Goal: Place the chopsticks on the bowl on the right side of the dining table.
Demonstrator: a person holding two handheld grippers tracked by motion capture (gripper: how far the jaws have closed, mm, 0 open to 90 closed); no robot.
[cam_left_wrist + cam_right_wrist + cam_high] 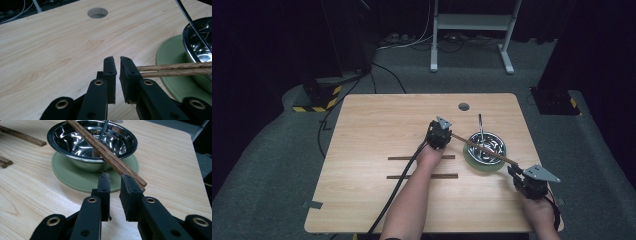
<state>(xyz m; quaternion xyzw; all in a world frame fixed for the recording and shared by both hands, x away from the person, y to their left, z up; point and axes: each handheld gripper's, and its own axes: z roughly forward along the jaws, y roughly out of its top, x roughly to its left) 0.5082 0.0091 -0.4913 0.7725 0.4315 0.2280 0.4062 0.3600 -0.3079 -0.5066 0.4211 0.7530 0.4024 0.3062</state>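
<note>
Over on the left of the steel bowl, the left gripper sits just beside the rim, its tip turned toward the bowl. From the left gripper view its jaws are drawn in to a narrow slit, nothing between the pads, and the pair of chopsticks comes in from the bowl side and ends against the outer face of the jaw nearer the bowl. Touching it, but not pinched between the pads.

Now the bowl itself: it stands on a green plate, with a metal utensil leaning inside, handle poking up over the far rim. The chopsticks lie straight across the top of the bowl, bridging rim to rim, one end at each gripper.

Right of the bowl, nearer the person's edge of the table, the right gripper meets the other end. In the right gripper view the jaws stand a little apart, gap empty, and the chopstick tips rest along the outside of one jaw, not between the pads.

Two more chopsticks lie flat on the table, left of the bowl.
</note>
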